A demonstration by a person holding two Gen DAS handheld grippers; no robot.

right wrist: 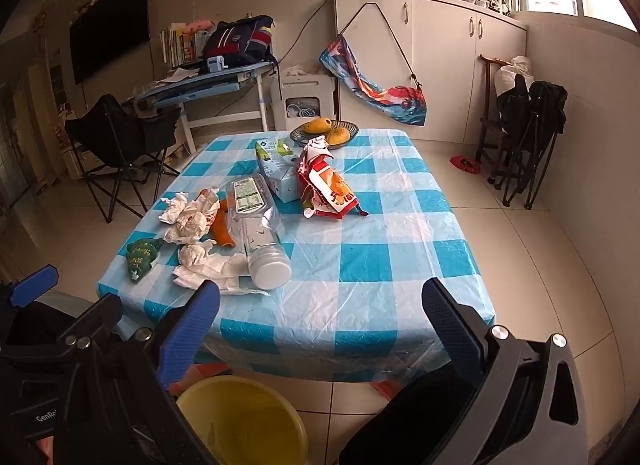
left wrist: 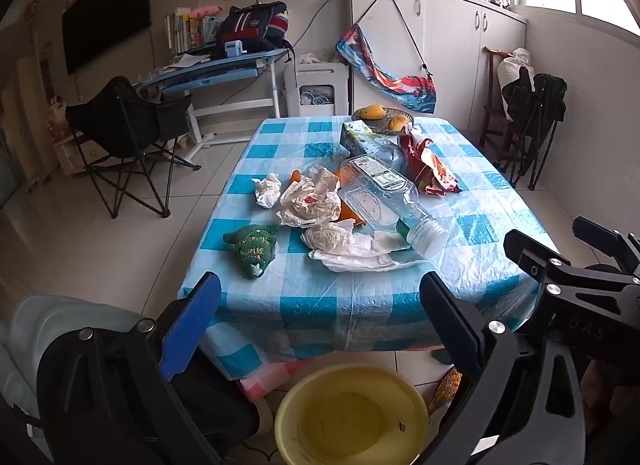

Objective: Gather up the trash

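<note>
Right wrist view: "GenRo" on left gripper [right wrist: 36, 289] (partly cut off); both jaws gape empty.

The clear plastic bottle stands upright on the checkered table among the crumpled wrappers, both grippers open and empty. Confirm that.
Not quite: the clear plastic bottle lies on its side, cap toward the near edge, as the right wrist view shows. The rest holds: it is among the crumpled wrappers on the checkered table, and the left gripper and right gripper are open and empty.
</note>
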